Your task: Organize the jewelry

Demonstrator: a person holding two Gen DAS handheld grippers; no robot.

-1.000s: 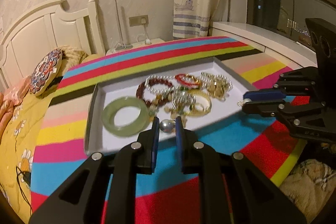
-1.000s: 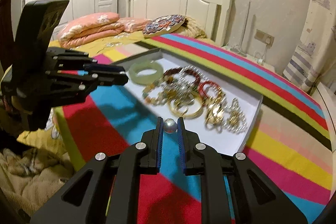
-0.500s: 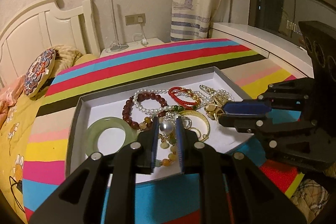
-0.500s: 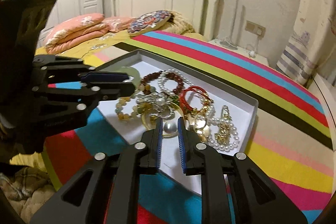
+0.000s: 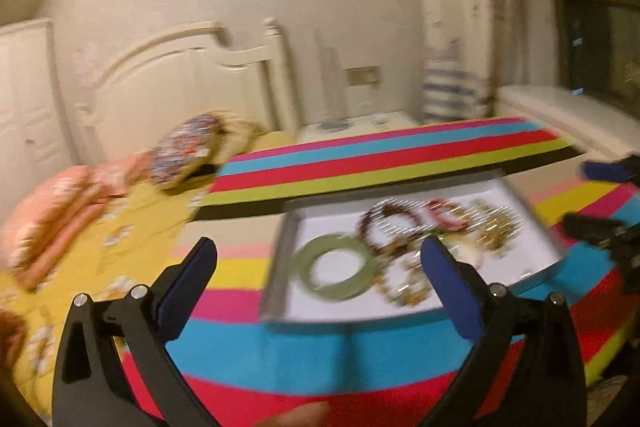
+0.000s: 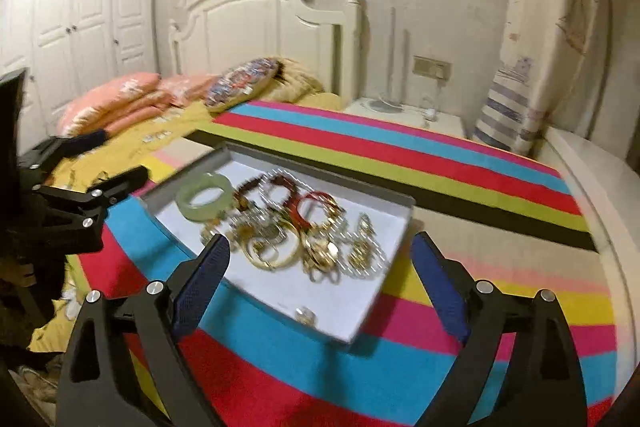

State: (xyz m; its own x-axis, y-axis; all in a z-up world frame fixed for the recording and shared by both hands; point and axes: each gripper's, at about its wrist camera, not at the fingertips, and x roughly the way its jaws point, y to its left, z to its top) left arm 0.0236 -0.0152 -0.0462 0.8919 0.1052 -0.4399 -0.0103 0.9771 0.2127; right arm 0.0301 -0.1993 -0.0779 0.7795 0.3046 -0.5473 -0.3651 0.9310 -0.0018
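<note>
1. While both views were smeared by blur, the shallow grey tray [image 6: 402, 223] with its white floor could still be read, lying on the striped cloth [image 6: 400, 151] that covered the table.
2. Toward the tray's far left corner lay the pale green jade bangle [image 6: 206, 195], flat on the floor.
3. Beside it, toward the middle, sat dark red bead bracelets [image 6: 276, 187] tangled with a pearl strand, then a red cord bracelet [image 6: 310, 205].
4. In front of these rested a gold bangle [image 6: 270, 255] and a heap of gold chains and pendants [image 6: 344, 251] spreading toward the right wall.
5. Alone near the tray's near corner lay a small round silvery bead [image 6: 306, 315].
6. The left gripper [image 5: 320, 259] hung above the cloth at the tray's left edge, its jaws opening wide with nothing gripped between them.
7. The right gripper [image 6: 322, 255] hovered over the tray's near side, jaws likewise opening, released, touching no jewelry.
</note>
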